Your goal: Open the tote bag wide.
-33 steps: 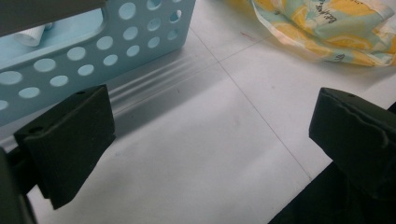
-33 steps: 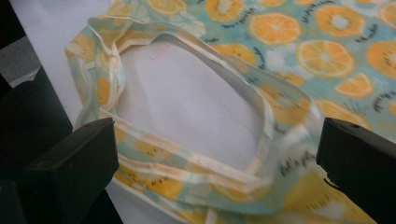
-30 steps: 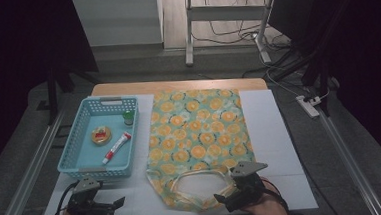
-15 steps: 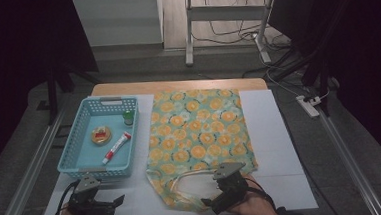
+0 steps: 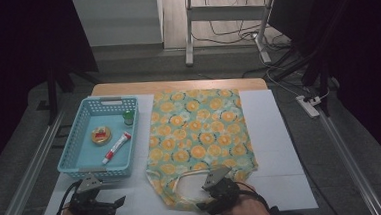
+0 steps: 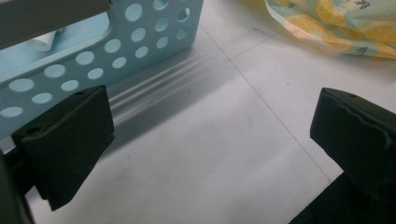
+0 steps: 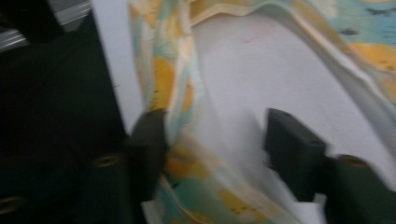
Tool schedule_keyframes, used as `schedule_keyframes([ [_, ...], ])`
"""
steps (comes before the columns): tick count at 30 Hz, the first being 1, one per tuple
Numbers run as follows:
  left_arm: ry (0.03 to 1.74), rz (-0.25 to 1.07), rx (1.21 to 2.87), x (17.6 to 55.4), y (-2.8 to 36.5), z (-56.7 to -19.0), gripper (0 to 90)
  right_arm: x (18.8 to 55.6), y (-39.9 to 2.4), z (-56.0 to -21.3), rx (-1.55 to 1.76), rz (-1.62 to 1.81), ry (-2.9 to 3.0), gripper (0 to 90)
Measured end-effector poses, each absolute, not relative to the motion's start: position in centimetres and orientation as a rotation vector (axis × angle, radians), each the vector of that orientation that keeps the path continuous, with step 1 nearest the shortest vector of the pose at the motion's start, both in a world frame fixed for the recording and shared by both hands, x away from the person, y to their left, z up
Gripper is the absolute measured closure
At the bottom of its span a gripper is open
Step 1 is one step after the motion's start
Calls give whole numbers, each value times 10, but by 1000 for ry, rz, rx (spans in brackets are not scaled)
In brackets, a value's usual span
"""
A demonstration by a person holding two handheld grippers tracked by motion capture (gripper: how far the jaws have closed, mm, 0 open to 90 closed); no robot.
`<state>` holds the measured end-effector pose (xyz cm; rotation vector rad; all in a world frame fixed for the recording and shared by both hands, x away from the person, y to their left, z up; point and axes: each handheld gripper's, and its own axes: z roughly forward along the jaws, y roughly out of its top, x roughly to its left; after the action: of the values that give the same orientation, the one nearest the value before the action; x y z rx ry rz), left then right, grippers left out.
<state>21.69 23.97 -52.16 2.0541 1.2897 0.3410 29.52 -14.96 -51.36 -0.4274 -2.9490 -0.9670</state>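
Observation:
A fabric tote bag (image 5: 200, 132) printed with oranges lies flat on the white table mat, its handles (image 5: 183, 188) toward the near edge. My right gripper (image 5: 207, 202) sits at the near handle. In the right gripper view the strap (image 7: 175, 93) runs between the jaws of the right gripper (image 7: 215, 144) and lies against the left one, with a gap to the other. These jaws have just been closing and still stand apart. My left gripper (image 5: 118, 201) rests open on the mat, near the front of the basket, with nothing in the left gripper (image 6: 205, 140).
A light blue perforated basket (image 5: 71, 160) stands left of the bag and holds a red-and-white tube (image 5: 117, 147), a small green-capped bottle (image 5: 128, 117) and a round orange item (image 5: 101, 135). Its wall (image 6: 116, 42) is close ahead of my left gripper. Metal rails flank the table.
My right gripper has moved left onto the bag's near handle and its jaws have narrowed around the strap. The left gripper has stayed in place.

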Motion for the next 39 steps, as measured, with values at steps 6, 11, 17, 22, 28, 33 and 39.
schedule_keyframes([
  [6,1283,341,2061,217,239,-522,1,292,-149,-514,-362,-936,-2936,828],
  [11,1282,338,2062,217,239,-522,1,296,-154,-499,-395,-1039,-2902,888],
  [17,1284,334,2060,217,239,-522,2,304,-158,-485,-411,-1114,-2905,889],
  [22,1286,332,2057,217,240,-522,2,318,-157,-473,-459,-1183,-2925,890],
  [28,1287,327,2053,218,240,-522,3,331,-156,-466,-476,-1218,-2952,892],
  [33,1287,323,2051,218,241,-522,3,345,-154,-460,-497,-1245,-2970,894],
  [39,1286,323,2048,218,241,-522,3,366,-152,-457,-542,-1278,-2959,894],
])
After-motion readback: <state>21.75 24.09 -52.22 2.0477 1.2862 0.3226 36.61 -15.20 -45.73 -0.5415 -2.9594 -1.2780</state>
